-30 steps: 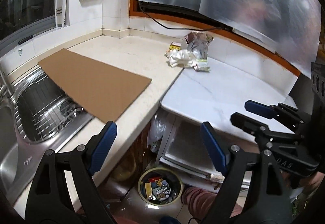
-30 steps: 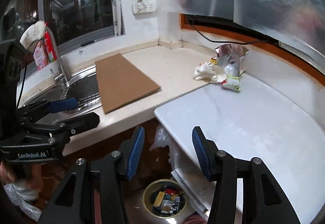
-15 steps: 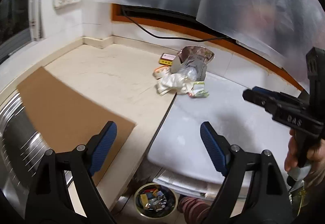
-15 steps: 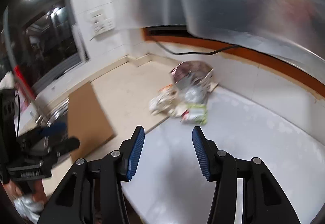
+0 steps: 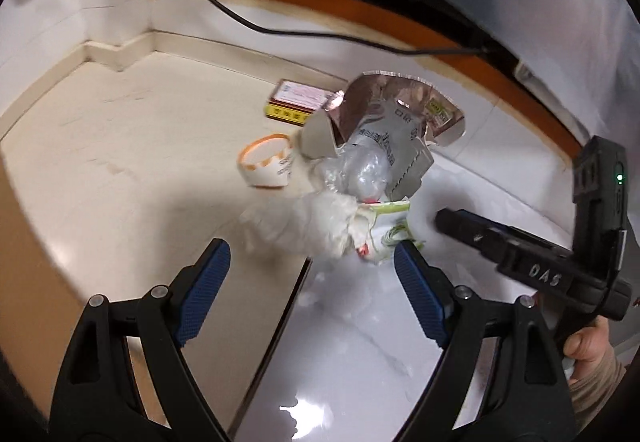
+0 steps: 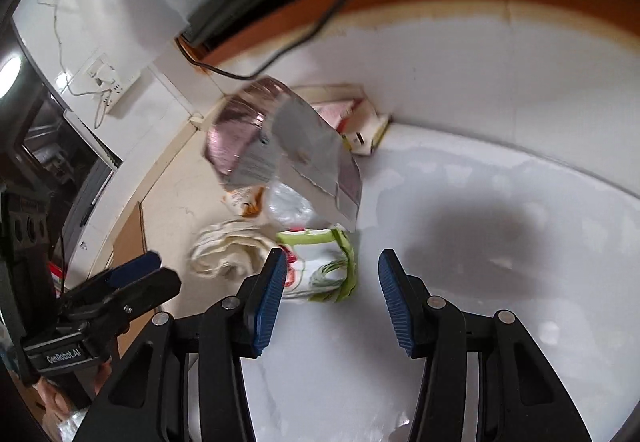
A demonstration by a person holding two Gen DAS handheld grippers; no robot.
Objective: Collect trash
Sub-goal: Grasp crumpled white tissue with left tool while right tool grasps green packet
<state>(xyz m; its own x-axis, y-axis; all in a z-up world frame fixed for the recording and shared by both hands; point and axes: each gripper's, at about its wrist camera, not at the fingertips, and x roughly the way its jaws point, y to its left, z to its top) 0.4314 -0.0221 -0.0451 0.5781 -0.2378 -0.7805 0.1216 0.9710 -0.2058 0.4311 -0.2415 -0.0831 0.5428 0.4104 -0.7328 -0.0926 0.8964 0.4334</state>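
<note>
Both grippers, left gripper (image 5: 311,261) and right gripper (image 6: 331,274), hover with fingers wide and empty, the trash pile (image 5: 344,193) on the counter (image 5: 120,161) just beyond them.

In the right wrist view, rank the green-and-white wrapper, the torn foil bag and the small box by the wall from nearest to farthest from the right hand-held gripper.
1. Green-and-white wrapper: just ahead of the right hand-held gripper, by its left finger.
2. Torn foil bag: standing behind the wrapper.
3. Small box: farthest, against the wall.
</note>
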